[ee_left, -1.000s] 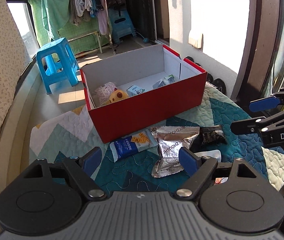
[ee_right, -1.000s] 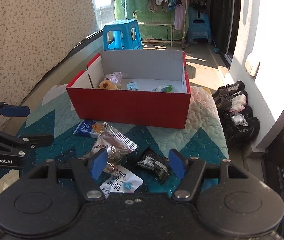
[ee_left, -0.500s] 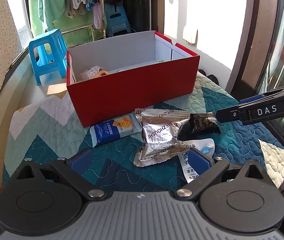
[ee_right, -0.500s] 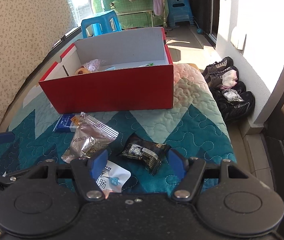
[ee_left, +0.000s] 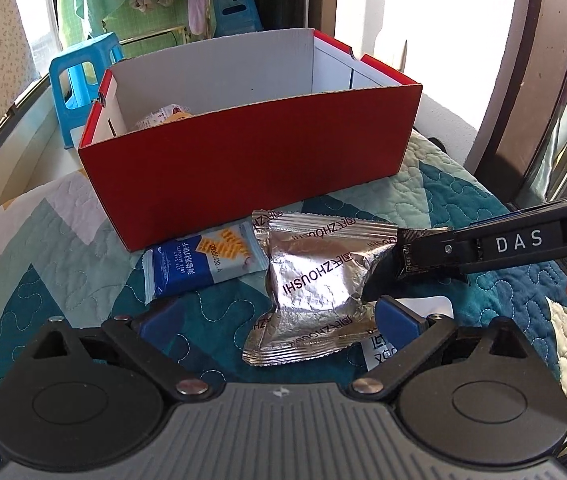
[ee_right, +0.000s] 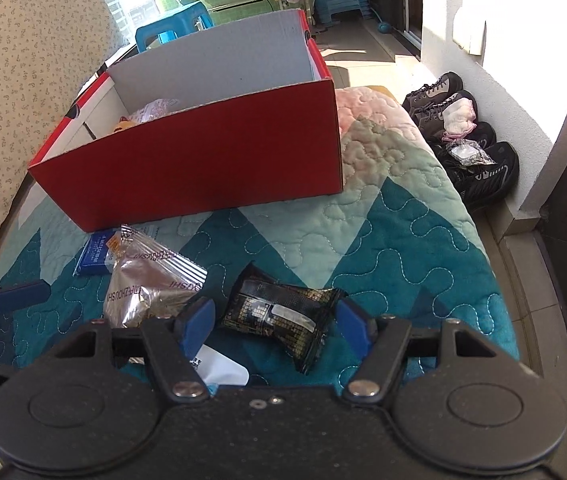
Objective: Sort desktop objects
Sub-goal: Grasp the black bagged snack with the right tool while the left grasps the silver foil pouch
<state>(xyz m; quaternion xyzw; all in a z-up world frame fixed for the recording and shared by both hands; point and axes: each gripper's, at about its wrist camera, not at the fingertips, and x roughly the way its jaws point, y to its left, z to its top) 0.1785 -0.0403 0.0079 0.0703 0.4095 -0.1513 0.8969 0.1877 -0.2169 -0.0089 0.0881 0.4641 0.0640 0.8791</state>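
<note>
Four loose packets on the quilt (ee_right: 395,216), all near of one red box (ee_right: 203,148). Far left: blue stool (ee_left: 79,80) beyond the quilt's edge. Then the red box, open-topped, white inside; visible in its left end only, a crinkled clear wrapper (ee_right: 155,106) and something yellow (ee_right: 125,122) beside it, the rest hidden by the near wall. Just near of the box's left corner, a blue cracker packet (ee_left: 203,258), touching the box front. Right of that, overlapping its edge, a silver foil packet (ee_left: 319,284). Left gripper (ee_left: 279,320) spread wide, holding nothing, low over the foil packet's near edge. Partly under the foil, a white packet (ee_right: 219,368). Right again, a black packet (ee_right: 279,312) flat on the quilt, sitting between the fingers of the right gripper (ee_right: 277,322); fingers apart, not touching it. Far right, off the quilt, dark shoes (ee_right: 467,136) on the floor by the wall.
</note>
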